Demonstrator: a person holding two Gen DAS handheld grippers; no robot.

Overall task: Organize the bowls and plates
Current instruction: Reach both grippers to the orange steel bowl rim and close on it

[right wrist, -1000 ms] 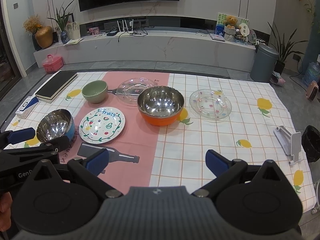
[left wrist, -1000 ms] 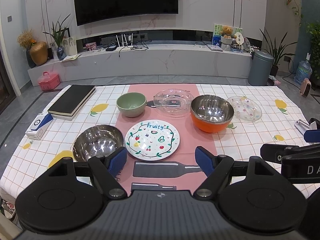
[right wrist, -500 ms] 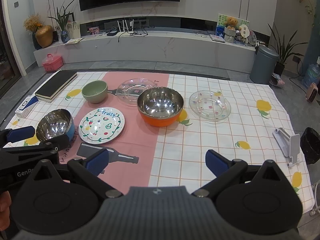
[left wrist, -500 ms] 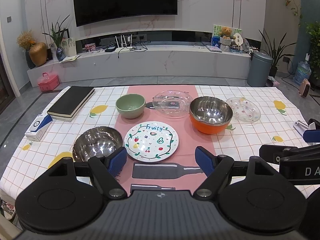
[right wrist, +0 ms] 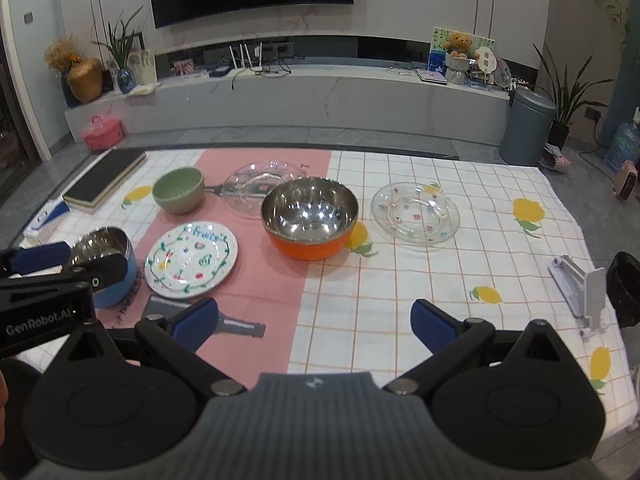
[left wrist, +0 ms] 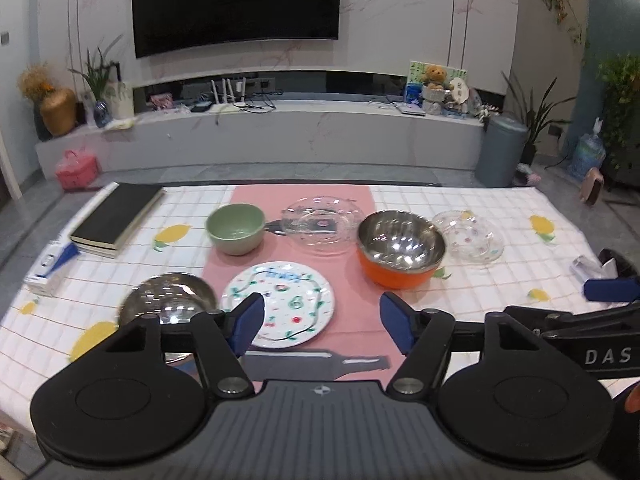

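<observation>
On the table stand a green bowl [left wrist: 236, 229], an orange steel-lined bowl [left wrist: 401, 248], a blue steel-lined bowl [right wrist: 105, 257] at the near left, a white "Fruity" plate [left wrist: 282, 302] and two clear glass plates, one on the pink runner [left wrist: 322, 224], one at the right [left wrist: 470, 236]. My left gripper [left wrist: 320, 322] is open and empty, above the near edge of the Fruity plate. My right gripper [right wrist: 314, 322] is open and empty, above the near middle of the table, short of the orange bowl [right wrist: 309, 218].
A black book [left wrist: 116, 218] and a blue-white box [left wrist: 50, 266] lie at the far left. A white bracket [right wrist: 580, 294] lies near the right edge. The checked cloth [right wrist: 460, 280] has a pink runner [right wrist: 264, 276] down its middle.
My left gripper has moved forward and slightly left, over the near part of the Fruity plate. My right gripper has moved forward a little. Both stay open.
</observation>
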